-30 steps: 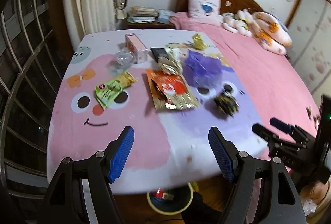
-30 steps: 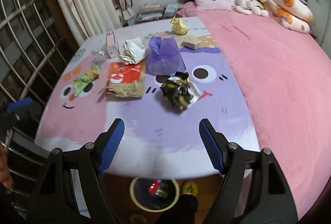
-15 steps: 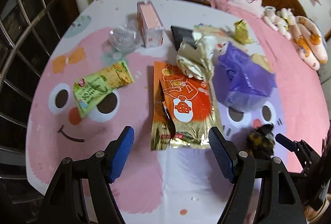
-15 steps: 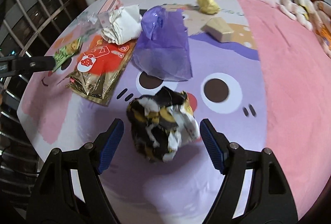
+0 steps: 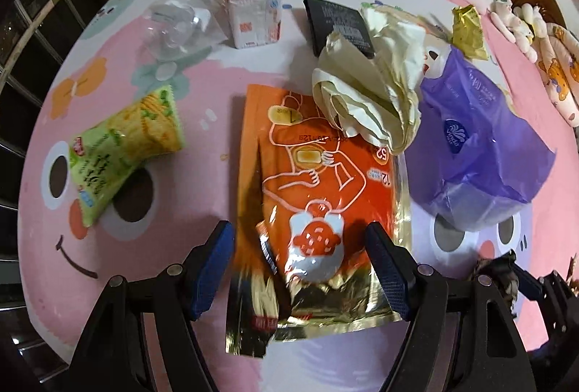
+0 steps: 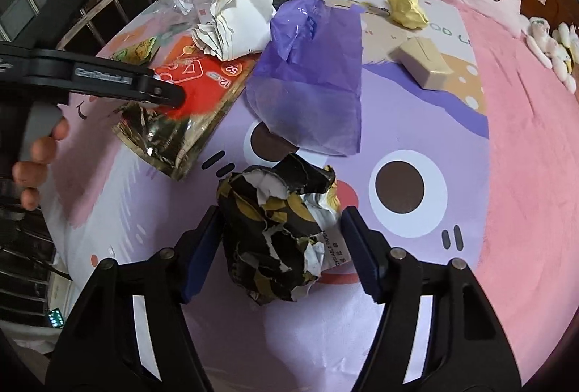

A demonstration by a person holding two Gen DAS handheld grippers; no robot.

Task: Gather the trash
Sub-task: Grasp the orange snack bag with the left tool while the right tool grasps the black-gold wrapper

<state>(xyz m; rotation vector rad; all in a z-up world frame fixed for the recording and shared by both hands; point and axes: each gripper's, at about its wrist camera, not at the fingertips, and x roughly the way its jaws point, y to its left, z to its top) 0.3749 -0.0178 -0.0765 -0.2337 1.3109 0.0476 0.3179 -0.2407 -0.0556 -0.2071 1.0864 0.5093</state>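
1. Below my right gripper (image 6: 278,240), a crumpled black, yellow and white wrapper (image 6: 277,236) sits on the purple cartoon face of the bed cover (image 6: 416,301); the jaws are closing with the wad between them, the left pad at its side, the right pad a sliver off.

2. Under my left gripper (image 5: 300,265), spread wide and pinching nothing, lies a flat orange-and-gold foil pouch (image 5: 318,196), torn along its left edge, its lower end between the blue pads.

3. Scattered beyond: a green snack packet (image 5: 119,157) on the pink face, a ball of cream paper (image 5: 369,95) overlapping the pouch's top corner, clear plastic wrap (image 5: 177,26), and a crumpled yellow wrapper (image 6: 405,1) near the far edge.

4. Among the containers, a purple plastic bag (image 6: 311,73) slumps just past the black wad, its contents hidden; a pink carton (image 5: 253,1) stands upright, closed; a tan box (image 6: 425,66) lies shut to the right; a black box (image 5: 340,23) rests flat beside the cream paper.

5. From the right wrist view, the left gripper's black finger crosses over the foil pouch, a person's fingertips (image 6: 43,153) curled on its handle.

6. Open cover stretches right of the wad toward a pink blanket (image 6: 532,139); to the left the bed drops off beside a metal window grille (image 6: 72,12).
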